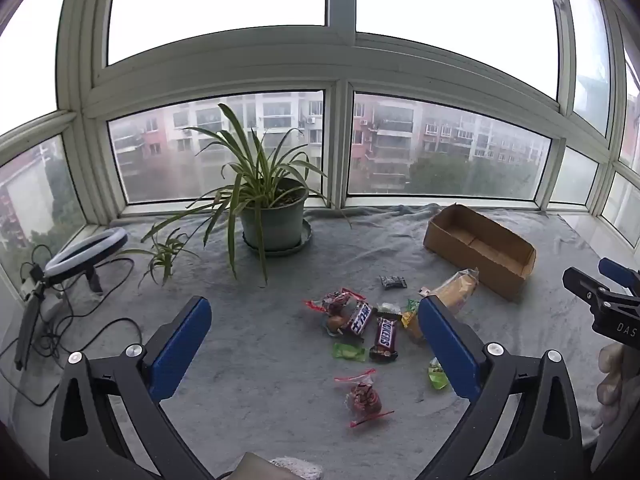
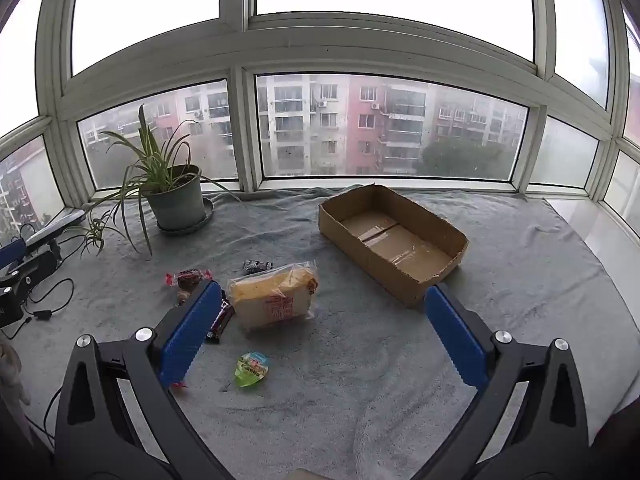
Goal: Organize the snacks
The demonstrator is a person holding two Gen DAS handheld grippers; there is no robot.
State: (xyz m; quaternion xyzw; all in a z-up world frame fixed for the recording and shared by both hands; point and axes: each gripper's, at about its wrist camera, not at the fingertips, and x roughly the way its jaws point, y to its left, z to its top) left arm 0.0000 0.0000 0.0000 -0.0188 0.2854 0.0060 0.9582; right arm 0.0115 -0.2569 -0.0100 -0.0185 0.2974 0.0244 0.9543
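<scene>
Several snacks lie loose on the grey cloth: two Snickers bars (image 1: 386,336), red-wrapped candies (image 1: 363,397), green jelly cups (image 2: 252,369) and a bagged bread loaf (image 2: 276,298). An empty open cardboard box (image 2: 394,242) sits behind them to the right; it also shows in the left wrist view (image 1: 480,250). My left gripper (image 1: 314,316) is open above the candy cluster, holding nothing. My right gripper (image 2: 324,298) is open and empty, with the bread between its blue fingers (image 2: 192,330) and the box edge by the right finger.
A potted spider plant (image 1: 272,216) stands at the back left by the window. A ring light (image 1: 86,252) with tangled cables lies at the far left. The window frame bounds the ledge behind. The right gripper's body (image 1: 604,300) shows at the left view's right edge.
</scene>
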